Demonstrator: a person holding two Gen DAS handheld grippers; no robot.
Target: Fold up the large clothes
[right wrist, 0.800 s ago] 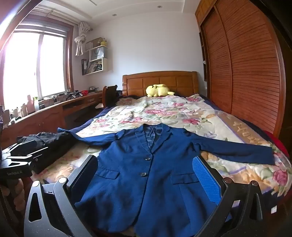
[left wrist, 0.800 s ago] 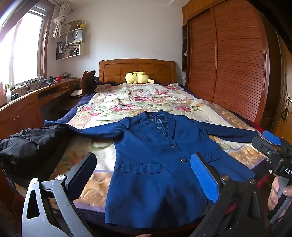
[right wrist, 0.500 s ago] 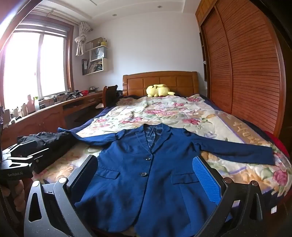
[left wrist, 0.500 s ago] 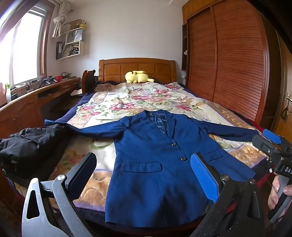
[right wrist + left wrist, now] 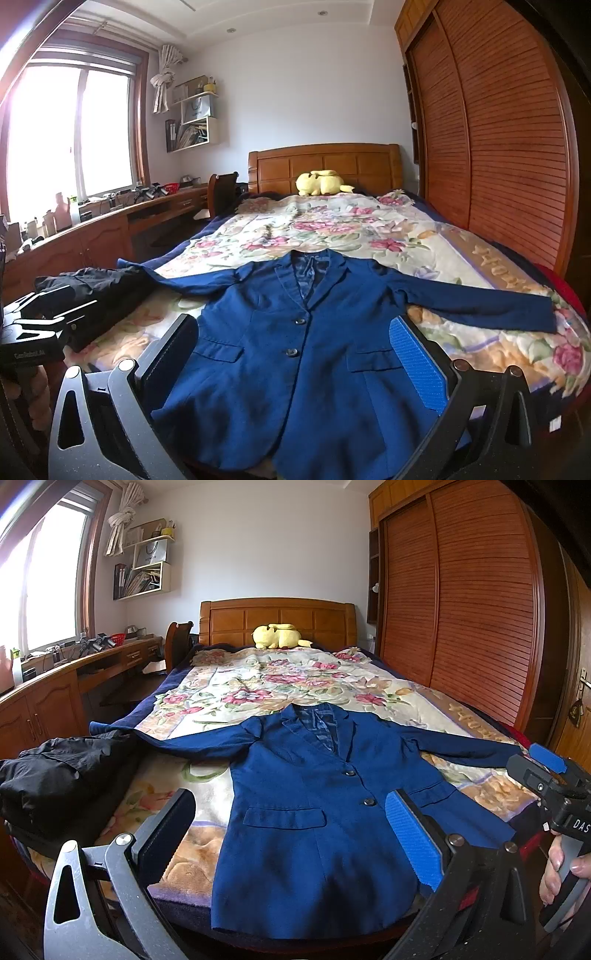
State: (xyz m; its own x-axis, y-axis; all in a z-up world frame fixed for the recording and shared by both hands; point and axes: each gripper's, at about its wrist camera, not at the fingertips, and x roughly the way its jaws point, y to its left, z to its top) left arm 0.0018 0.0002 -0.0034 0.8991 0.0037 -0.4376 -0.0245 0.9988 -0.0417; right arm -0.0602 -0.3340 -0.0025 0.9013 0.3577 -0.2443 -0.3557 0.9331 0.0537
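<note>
A blue blazer (image 5: 314,805) lies face up and buttoned on the floral bedspread (image 5: 258,686), sleeves spread out to both sides, hem at the foot edge of the bed. It also shows in the right wrist view (image 5: 306,350). My left gripper (image 5: 291,834) is open and empty, held above the blazer's hem. My right gripper (image 5: 295,354) is open and empty, also held before the hem. The right gripper's body shows in the left wrist view (image 5: 554,786), and the left gripper's body shows in the right wrist view (image 5: 40,325).
A black garment (image 5: 55,775) lies bunched at the bed's left edge, touching the blazer's left sleeve. A yellow plush toy (image 5: 280,637) sits by the wooden headboard (image 5: 277,616). A wooden desk (image 5: 55,686) runs along the left wall. A slatted wardrobe (image 5: 461,609) stands at the right.
</note>
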